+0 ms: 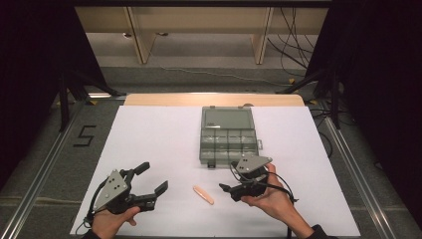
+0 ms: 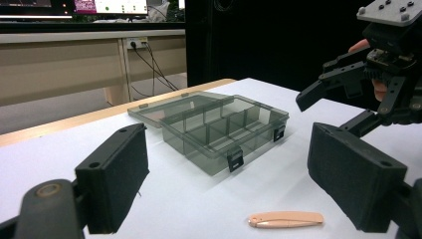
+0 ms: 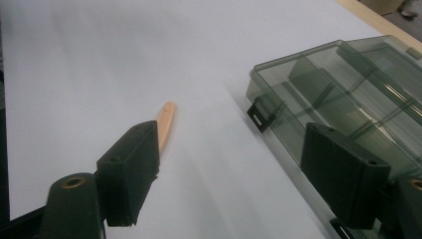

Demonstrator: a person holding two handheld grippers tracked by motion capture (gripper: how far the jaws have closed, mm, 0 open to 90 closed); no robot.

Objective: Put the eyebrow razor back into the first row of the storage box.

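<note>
Item: slim peach-coloured stick (image 1: 203, 194), lying flat on the white table (image 1: 149, 139), on your side of the open grey compartment box (image 1: 228, 137) and apart from it. The box lid is folded back on the far side; as far as the views show, the compartments hold nothing.

Right hand-held gripper (image 1: 230, 183): your right hand carries it low over the table just in front of the box, jaws spread wide with nothing between them. In the right gripper view the stick (image 3: 165, 119) lies ahead and off toward one jaw, not yet centred in the gap, while the box's near corner (image 3: 268, 94) lies toward the other jaw.

Left hand-held gripper (image 1: 155, 180): held at the near left of the table, jaws wide apart and empty. The stick (image 2: 286, 219) sits near the bottom edge of the left gripper view, ahead of its jaws and nearer one of them.

Step in hand, by judgement: the approach to pick up the stick, most likely with your right hand-held gripper, presumably for a compartment of the box.

Next move calls for: bring the right jaws over so they straddle the stick across its narrow width, lower until the pads nearly meet the table, then close. The stick is thin and lies flat, so a high grip could skid it away.
</note>
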